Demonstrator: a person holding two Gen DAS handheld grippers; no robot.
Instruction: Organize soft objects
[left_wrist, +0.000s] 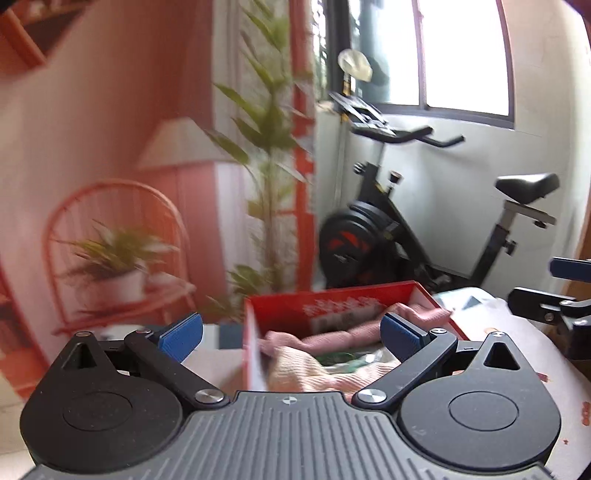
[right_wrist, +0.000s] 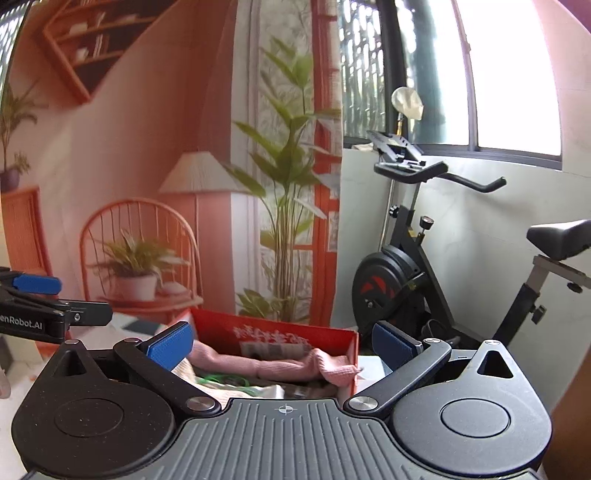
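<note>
Red card, one open box (right_wrist: 275, 334), lying just ahead of and below both grippers. We hold the left gripper (left_wrist: 291, 334) and the right gripper (right_wrist: 282, 341) spread wide, blue pads clear, nothing between the jaws of either.

Contents, as we read them:
- pink knitted cloth (right_wrist: 273, 363), draped along the far side, one end lapping over the box's right rim;
- cream waffle-textured cloth (left_wrist: 306, 373), nearer us, beneath the pink;
- something green and glossy (right_wrist: 225, 380) between them, perhaps a wrapper; the view is too soft to say.

In our judgement the step is release and withdrawal. Done well, we lift straight away with jaws wide, so no pad snags the pink end and drags it out.
</note>
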